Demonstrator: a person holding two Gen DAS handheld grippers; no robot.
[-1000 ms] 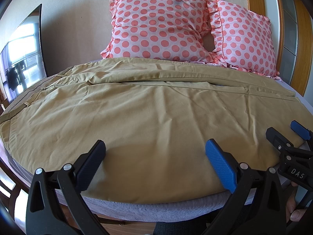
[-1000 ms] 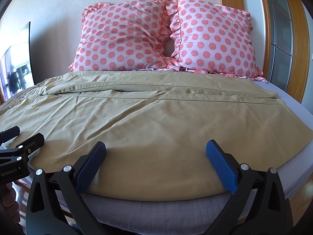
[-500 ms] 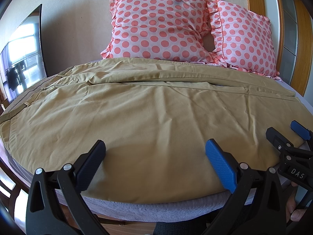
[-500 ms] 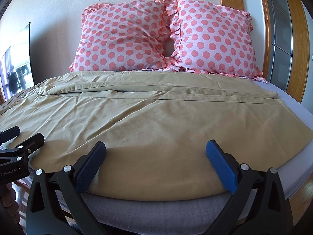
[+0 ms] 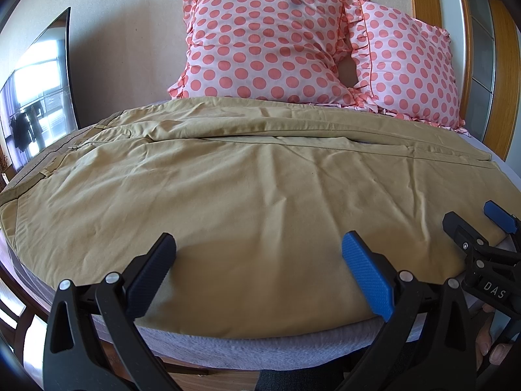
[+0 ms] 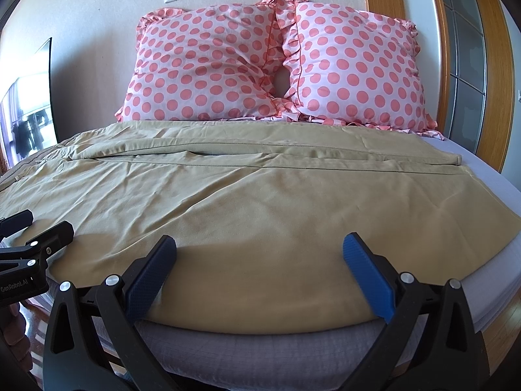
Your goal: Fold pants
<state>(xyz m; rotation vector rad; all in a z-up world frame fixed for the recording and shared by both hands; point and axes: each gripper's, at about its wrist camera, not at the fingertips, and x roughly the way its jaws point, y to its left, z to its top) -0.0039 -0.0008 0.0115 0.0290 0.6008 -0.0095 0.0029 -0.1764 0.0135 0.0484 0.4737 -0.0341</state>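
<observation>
**A:** So the pants (image 5: pixel 260 202) are spread flat across the bed (image 6: pixel 260 345), lying sideways. Waistband is toward the left edge, leg cuffs toward the right edge, and the near leg runs right along the front edge of the mattress. The far leg sits just in front of the two polka-dot pillows (image 6: pixel 276 65) at the head. Nothing looks folded yet, I'd say this is the very start.

**B:** What are the grippers doing?

**A:** Both are spread wide with nothing in them. The left gripper (image 5: pixel 257 273) hangs over the near hem at the front edge, and the right gripper (image 6: pixel 259 275) does the same further toward the cuff end. Each one shows up at the side of the other's camera.

**B:** So what goes wrong from here?

**A:** My guess: the cloth is thin and wrinkly, so a pinch at the front edge could catch only the top layer, or grab the grey sheet (image 6: pixel 228 355) underneath along with it. Then the lift drags the bedding. Also, if the two hands pick at uneven spots, the leg goes over crooked and the seams won't line up with the far leg. And there are creases in the middle that'd get locked into the fold.
</observation>
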